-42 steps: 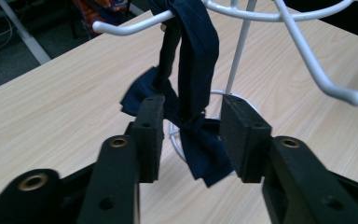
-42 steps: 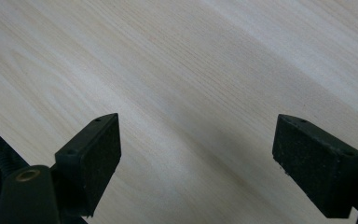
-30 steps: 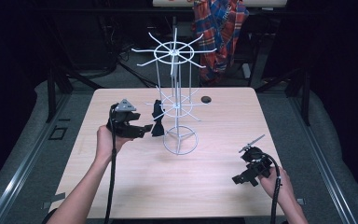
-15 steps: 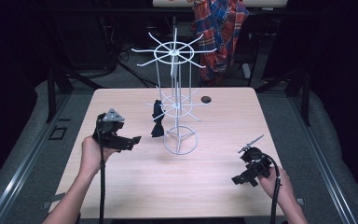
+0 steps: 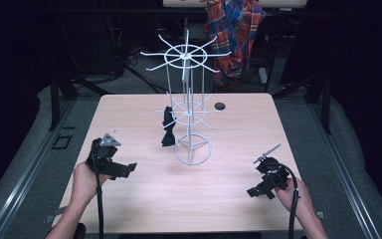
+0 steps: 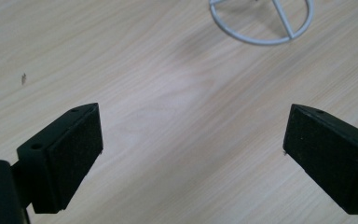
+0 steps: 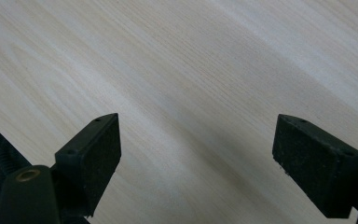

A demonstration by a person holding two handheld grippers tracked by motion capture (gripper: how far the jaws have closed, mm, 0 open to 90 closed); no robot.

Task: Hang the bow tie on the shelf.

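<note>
The left gripper [image 5: 124,169] hangs low over the bench [image 5: 144,199], well to the near-left of the white wire display rack [image 5: 189,112], and its jaws stand wide apart with nothing between them. In the left gripper view the two black pads [image 6: 74,154] frame only bare wood, with the ring base [image 6: 263,23] of the rack at the top edge, so this gripper is aimed towards the foot of the rack but is well apart from it.

The right gripper [image 5: 258,189] sits at the near-right of the rack, close to the bench edge, also spread open and empty; its own view shows both pads [image 7: 98,156] over plain wood grain.

A black bow tie [image 5: 168,127] hangs from an arm of the rack's lower tier, on the left side of the rack, dangling just above the bench beside the ring base. A small dark round thing [image 5: 220,106] lies on the bench behind the rack to its right; what it is cannot be told.

Judging from this layout, the hanging step looks finished: the bow tie is on the rack and neither gripper touches it. The step in hand appears to be a rest well clear of the rack. If more is wanted, the next move calls for a careful reach to the rack without knocking its thin arms.
</note>
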